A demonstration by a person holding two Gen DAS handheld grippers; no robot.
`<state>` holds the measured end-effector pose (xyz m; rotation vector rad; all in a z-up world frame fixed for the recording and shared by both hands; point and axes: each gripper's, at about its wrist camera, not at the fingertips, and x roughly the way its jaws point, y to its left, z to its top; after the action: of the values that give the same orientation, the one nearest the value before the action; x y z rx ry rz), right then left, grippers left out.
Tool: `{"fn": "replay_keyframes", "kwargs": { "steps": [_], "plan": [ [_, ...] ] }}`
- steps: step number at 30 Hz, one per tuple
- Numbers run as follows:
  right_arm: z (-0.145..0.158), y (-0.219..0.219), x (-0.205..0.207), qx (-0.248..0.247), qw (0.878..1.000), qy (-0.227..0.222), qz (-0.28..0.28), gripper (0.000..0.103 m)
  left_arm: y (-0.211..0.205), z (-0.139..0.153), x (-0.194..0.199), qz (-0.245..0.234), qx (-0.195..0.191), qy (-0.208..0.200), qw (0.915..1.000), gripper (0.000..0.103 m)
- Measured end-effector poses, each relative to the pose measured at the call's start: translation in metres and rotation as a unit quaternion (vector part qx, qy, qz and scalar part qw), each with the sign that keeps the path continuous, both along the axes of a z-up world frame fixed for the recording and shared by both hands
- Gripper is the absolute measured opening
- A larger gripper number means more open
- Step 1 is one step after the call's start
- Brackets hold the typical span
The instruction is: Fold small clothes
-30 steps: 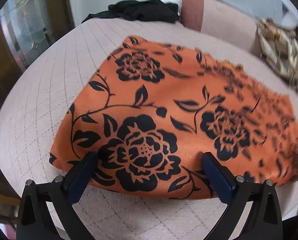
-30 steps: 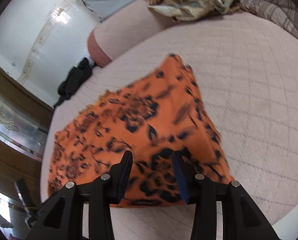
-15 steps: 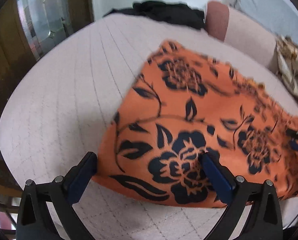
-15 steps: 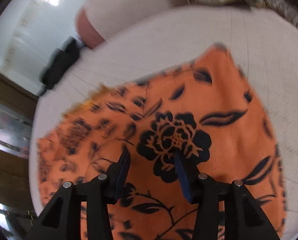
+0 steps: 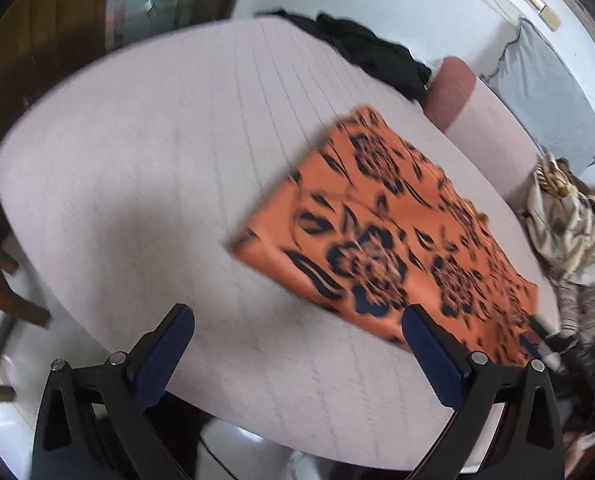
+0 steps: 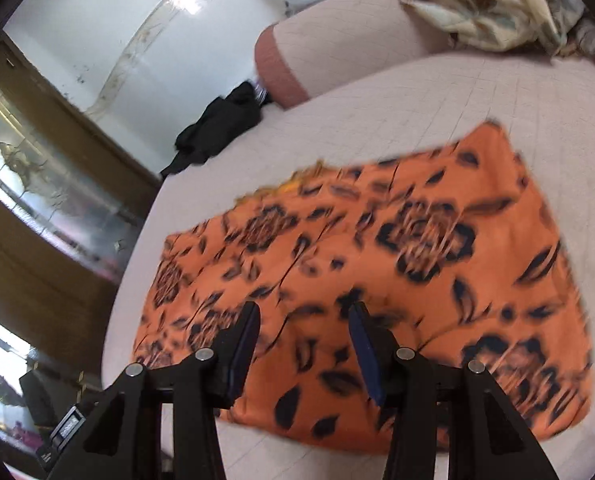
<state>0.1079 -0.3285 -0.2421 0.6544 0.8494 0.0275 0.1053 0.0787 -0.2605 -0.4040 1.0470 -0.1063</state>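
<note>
An orange cloth with black flowers lies flat and folded on the pale quilted bed. My left gripper is wide open and empty, above the bed, just off the cloth's near left edge. In the right wrist view the cloth fills the middle. My right gripper is open and empty, hovering over the cloth's near edge. The right gripper's tip also shows at the cloth's far right end in the left wrist view.
A black garment lies at the bed's far side, also in the right wrist view. A pink bolster and a crumpled cream patterned cloth sit to the right. A wooden glass-paned cabinet stands left of the bed.
My left gripper has pulled back and swung left, off the cloth. My right gripper has backed away from the cloth's middle toward its near edge. The cloth lies flat.
</note>
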Motion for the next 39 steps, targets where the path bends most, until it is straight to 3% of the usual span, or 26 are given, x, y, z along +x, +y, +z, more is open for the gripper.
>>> {"fn": "replay_keyframes", "kwargs": {
  "steps": [4,5,6,8,13,17,20,22,23,25,28,33,37,39],
  "plan": [
    [-0.04,0.023,-0.001,0.031,0.995,0.081,0.04,0.051,-0.007,-0.011,0.014,0.0,-0.038,0.019,0.9991,0.1],
    [-0.038,0.029,-0.003,0.007,0.997,0.068,0.042,0.051,-0.007,-0.012,0.019,0.0,-0.042,0.017,0.999,0.084],
    [-0.035,0.033,-0.003,-0.008,0.996,0.068,0.051,0.053,-0.007,-0.014,0.025,-0.002,-0.047,0.021,0.9987,0.058],
    [-0.033,0.04,-0.001,-0.024,0.995,0.07,0.07,0.056,-0.008,-0.02,0.038,-0.005,-0.065,0.032,0.9974,0.029],
    [-0.037,0.032,0.001,0.014,0.996,0.07,0.061,0.058,-0.007,-0.025,0.047,0.016,-0.096,0.016,0.9951,0.028],
    [-0.04,0.025,0.003,0.037,0.995,0.071,0.059,0.058,-0.016,-0.025,0.049,0.011,-0.109,-0.005,0.994,0.062],
    [-0.04,0.023,0.004,0.044,0.995,0.07,0.063,0.058,-0.026,-0.022,0.052,0.011,-0.085,-0.009,0.9963,0.063],
    [-0.04,0.022,0.004,0.051,0.994,0.069,0.064,0.058,-0.029,-0.019,0.053,0.017,-0.072,-0.017,0.9971,0.036],
    [-0.041,0.021,0.004,0.054,0.994,0.069,0.064,0.058,-0.031,-0.015,0.054,0.019,-0.055,-0.02,0.9981,0.013],
    [-0.041,0.017,0.004,0.066,0.993,0.069,0.065,0.058,-0.035,-0.009,0.058,0.009,-0.033,-0.021,0.9992,0.013],
    [-0.043,0.009,0.003,0.101,0.991,0.068,0.06,0.056,-0.047,0.012,0.052,-0.014,-0.008,-0.068,0.9975,0.011],
    [-0.041,-0.014,-0.002,0.144,0.987,0.062,0.032,0.055,-0.108,0.059,0.036,-0.118,0.056,-0.178,0.9754,0.01],
    [-0.034,-0.043,-0.009,0.168,0.985,0.045,-0.003,0.058,-0.159,0.068,0.022,-0.204,0.086,-0.224,0.949,0.01],
    [-0.034,-0.057,-0.01,0.189,0.981,0.038,-0.014,0.058,-0.188,0.062,0.011,-0.253,0.102,-0.242,0.9311,0.01]
  ]
}}
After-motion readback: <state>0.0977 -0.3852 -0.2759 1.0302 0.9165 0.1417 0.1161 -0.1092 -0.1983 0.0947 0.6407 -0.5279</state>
